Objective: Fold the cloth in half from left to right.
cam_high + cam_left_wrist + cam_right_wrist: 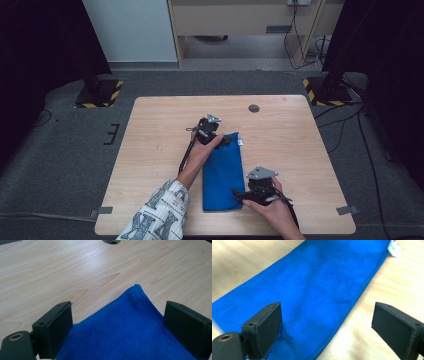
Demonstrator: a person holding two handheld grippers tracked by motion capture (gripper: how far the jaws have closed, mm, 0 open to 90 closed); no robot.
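Blue cloth (222, 172) lies flat on the desk (150, 130), folded into a long narrow rectangle running from desk centre toward the near edge, a little right of the middle line; far end slightly skewed, near end square-cut; colour a saturated royal blue, even all over; fabric looks like microfibre or terry, short fuzzy nap, soft rounded fold along the edges, no stiff creases; a small white tag (394, 248) sticks out at the far right corner; in the left gripper view one corner of the cloth (135, 322) points away between the jaws, stitched hem visible along its edge; desk is pale wood-grain laminate, smooth, slight sheen, rounded corners, a round dark cable hole (254, 108) near the far edge; left gripper (226, 141) sits at the cloth's far end, jaws spread wide, cloth corner lying between them and not pinched; right gripper (237, 193) sits at the cloth's near right side, close to the desk's near edge, jaws also spread wide, one over the cloth, one over bare desk, nothing clamped; jaws are black, blocky, matte with flat pads; grey three-cornered plates on top of both grippers; a patterned sleeve (157, 215) on the left forearm.
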